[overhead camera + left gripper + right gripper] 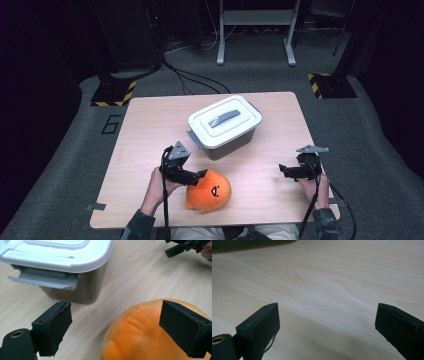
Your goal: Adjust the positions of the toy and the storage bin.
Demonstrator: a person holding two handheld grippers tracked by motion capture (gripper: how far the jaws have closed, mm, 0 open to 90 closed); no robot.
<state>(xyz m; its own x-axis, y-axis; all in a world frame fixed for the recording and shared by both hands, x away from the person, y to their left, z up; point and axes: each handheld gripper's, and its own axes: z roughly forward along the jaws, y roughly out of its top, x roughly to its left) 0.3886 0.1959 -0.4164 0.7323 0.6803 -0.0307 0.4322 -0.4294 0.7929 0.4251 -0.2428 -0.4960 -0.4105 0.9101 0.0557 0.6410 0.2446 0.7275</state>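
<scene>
Plush toy, round and orange with a small black face [208, 191], is seen lying on the pale wooden table [150, 125] near the front edge, left of centre. At the left, the left gripper [202, 174] is held in the person's left hand [161, 183], its tips right at the upper left side of the toy; in the left gripper view the jaws are spread wide, the toy [140, 332] bulging up between them, one pad seen against its orange surface, the other well clear, nothing clamped. Behind the toy, mid-table, a closed grey plastic storage box with white lid and grey handle [225, 126] is set, apart from the toy. At the right, the right gripper [284, 170] is held low over bare wood, jaws wide apart and empty, well apart from the toy.
</scene>
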